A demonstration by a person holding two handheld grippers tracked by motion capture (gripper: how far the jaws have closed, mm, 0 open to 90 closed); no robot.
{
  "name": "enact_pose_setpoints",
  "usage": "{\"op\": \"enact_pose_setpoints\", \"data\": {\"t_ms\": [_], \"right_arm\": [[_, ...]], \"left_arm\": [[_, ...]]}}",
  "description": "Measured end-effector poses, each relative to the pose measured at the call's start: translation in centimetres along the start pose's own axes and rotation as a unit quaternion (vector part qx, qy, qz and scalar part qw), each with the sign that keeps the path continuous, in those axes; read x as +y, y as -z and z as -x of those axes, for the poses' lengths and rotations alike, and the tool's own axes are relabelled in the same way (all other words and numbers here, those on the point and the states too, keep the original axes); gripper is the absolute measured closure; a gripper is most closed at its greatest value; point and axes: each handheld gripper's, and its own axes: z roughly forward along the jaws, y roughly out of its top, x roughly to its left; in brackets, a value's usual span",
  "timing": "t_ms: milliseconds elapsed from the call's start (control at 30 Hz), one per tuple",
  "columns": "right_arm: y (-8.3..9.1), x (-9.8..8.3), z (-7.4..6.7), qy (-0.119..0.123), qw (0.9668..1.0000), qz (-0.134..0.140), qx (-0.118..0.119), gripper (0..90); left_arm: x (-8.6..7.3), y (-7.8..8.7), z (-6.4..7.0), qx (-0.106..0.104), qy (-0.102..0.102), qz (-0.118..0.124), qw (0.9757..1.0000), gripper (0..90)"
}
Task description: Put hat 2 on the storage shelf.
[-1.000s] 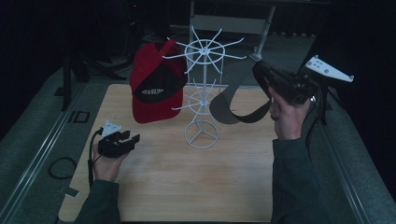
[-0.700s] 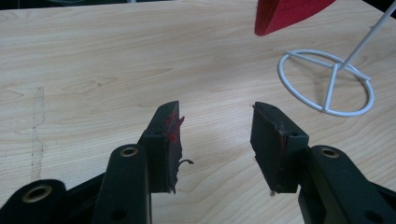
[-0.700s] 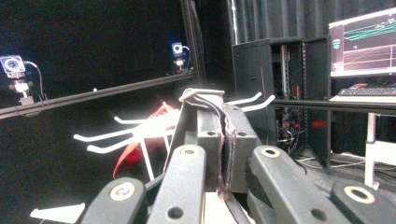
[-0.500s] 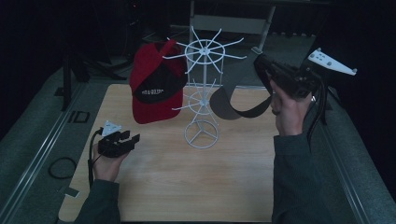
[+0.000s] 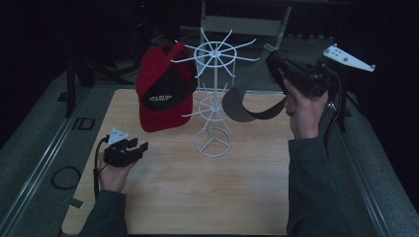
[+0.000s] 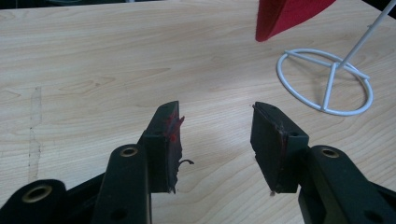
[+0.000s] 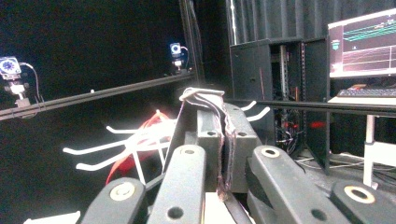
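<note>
Beside the white rack [image 5: 213, 98], dark grey cap [image 5: 247, 106], seemingly fabric-edged, between clamped right fingers [image 7: 236, 154]; left fingers [image 6: 275, 144] apart.

A wire hat rack [image 5: 213, 98] stood at the table's [image 5: 197, 192] centre, toward the far side. A cap [image 5: 160, 94] hung on its left side. A second cap [image 5: 247, 106] hung right of the rack, clamped in the right gripper [image 5: 276, 64]. The left gripper [image 5: 141, 148] sat near-left, over the table, jaws apart.
</note>
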Motion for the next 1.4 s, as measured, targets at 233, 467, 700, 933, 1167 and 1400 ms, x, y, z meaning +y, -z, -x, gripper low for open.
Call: {"op": "enact_pose_setpoints", "data": {"t_ms": [233, 467, 700, 933, 1167, 1400], "right_arm": [[-0.6, 0.1, 0.1, -0.002, 1.0000, -0.007, 0.002, 86.9], [-0.4, 0.1, -0.2, 0.001, 1.0000, -0.002, 0.007, 86.9], [0.2, 0.6, -0.8, 0.010, 0.9998, 0.005, 0.013, 86.8], [0.4, 0.8, -1.2, 0.022, 0.9997, 0.005, 0.011, 86.8], [0.7, 1.1, -1.1, 0.020, 0.9996, 0.012, 0.014, 86.7], [-1.0, 0.6, -0.2, 0.011, 0.9999, -0.011, 0.004, 86.7]], "left_arm": [[0.0, -0.1, 0.0, 0.000, -0.001, -0.001, 1.0000, 53.3], [0.0, 0.0, 0.0, -0.001, 0.001, 0.001, 1.0000, 53.3], [0.0, -0.2, 0.1, -0.002, -0.001, -0.002, 1.0000, 53.2], [0.0, -0.2, 0.0, -0.002, 0.000, -0.001, 1.0000, 53.2], [0.1, -0.3, 0.1, -0.003, -0.002, -0.002, 1.0000, 53.2], [0.1, -0.3, 0.1, -0.004, -0.002, -0.002, 1.0000, 53.2]]}}
